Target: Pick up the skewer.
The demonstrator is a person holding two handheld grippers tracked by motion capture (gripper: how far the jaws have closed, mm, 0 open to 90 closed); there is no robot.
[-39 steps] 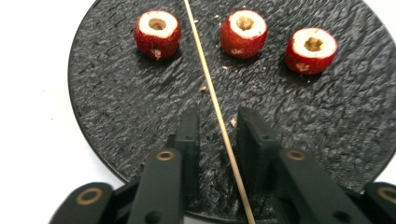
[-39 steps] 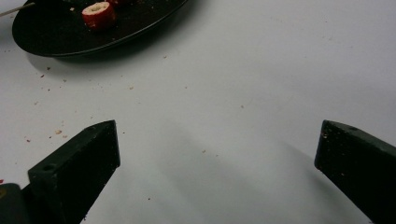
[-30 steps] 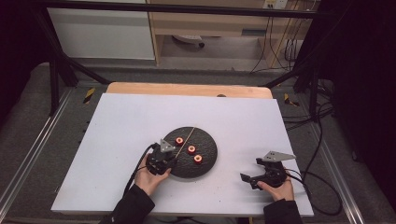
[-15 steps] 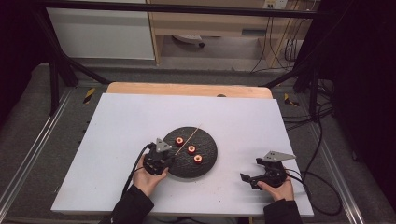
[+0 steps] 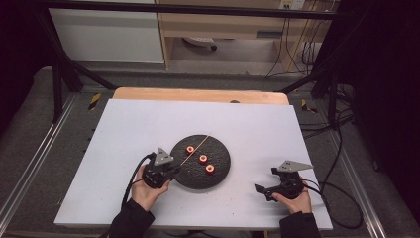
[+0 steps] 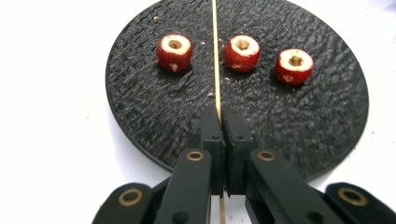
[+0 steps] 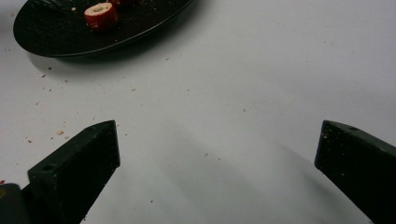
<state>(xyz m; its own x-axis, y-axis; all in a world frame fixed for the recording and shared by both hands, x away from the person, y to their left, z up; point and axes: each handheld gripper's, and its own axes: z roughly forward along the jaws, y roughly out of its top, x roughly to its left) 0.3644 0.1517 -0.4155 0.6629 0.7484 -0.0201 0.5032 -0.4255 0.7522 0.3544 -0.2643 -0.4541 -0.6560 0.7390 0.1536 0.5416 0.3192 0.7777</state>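
One thin wooden skewer (image 6: 215,51) lies across the black round plate (image 5: 223,171), between three red fruit pieces (image 6: 242,52) with holes in them. The left tool (image 6: 219,116) is squeezed tight on the skewer at the plate's 8 o'clock edge. The right tool (image 7: 217,158) sits wide apart over the white table (image 5: 148,124), at the plate's 4 o'clock.

I see both grippers are matte black: left gripper (image 5: 159,172), right gripper (image 5: 283,184). Each carries a grey three-cornered plate on top and trails a black cable. Brass-ringed pivot pins show on the left linkage. Sleeves are dark.
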